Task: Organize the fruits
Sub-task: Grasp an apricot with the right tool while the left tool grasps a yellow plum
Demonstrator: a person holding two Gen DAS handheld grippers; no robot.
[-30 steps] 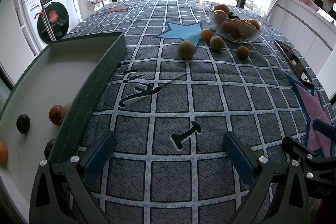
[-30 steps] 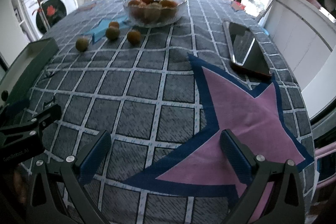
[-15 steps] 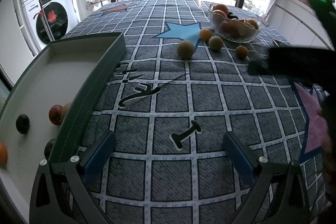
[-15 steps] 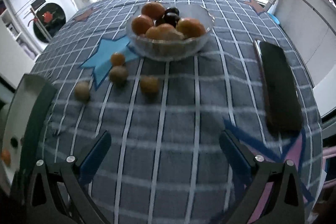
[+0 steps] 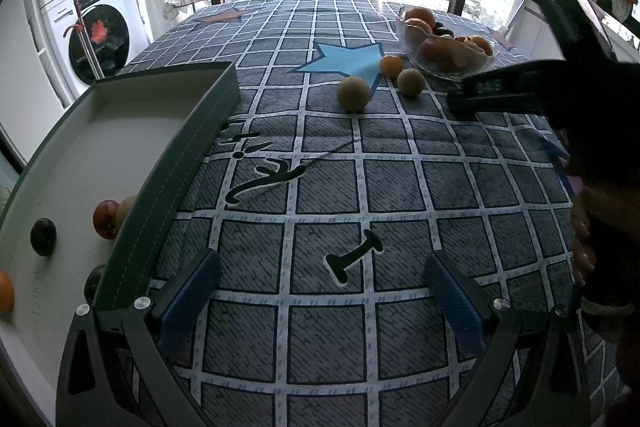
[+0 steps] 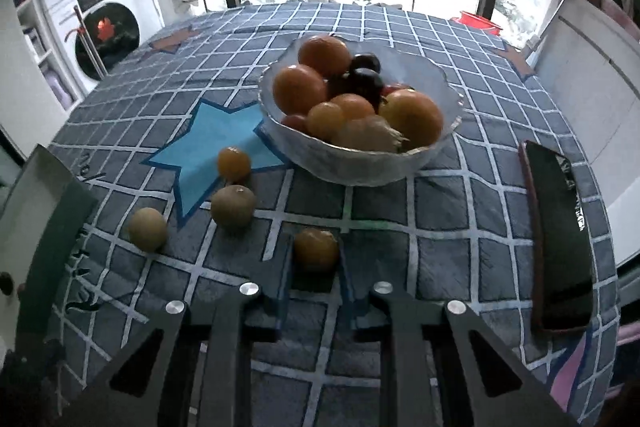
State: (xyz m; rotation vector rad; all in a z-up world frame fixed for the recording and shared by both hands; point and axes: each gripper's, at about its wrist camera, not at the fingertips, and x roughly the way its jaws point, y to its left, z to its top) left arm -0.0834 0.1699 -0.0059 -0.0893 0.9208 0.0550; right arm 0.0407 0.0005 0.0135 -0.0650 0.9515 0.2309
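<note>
A glass bowl (image 6: 448, 99) full of oranges and dark plums stands at the far side of the checked cloth; it also shows in the left wrist view (image 5: 404, 31). Several loose fruits lie in front of it: a small orange fruit (image 6: 316, 249), two greenish-brown ones (image 6: 233, 206) (image 6: 147, 229) and another orange one (image 6: 234, 163). My right gripper (image 6: 314, 291) is partly closed, its jaws on either side of the nearest orange fruit without gripping it. My left gripper (image 5: 320, 291) is open and empty, low over the cloth beside a green tray (image 5: 192, 131) holding several small fruits.
A dark phone-like slab (image 6: 558, 235) lies at the right edge of the table. Washing machines stand to the left, windows behind. The right gripper's body (image 5: 540, 87) crosses the right side of the left wrist view.
My right gripper has moved forward across the table to the loose fruits and narrowed its jaws around the nearest orange one. The left gripper has stayed still.
</note>
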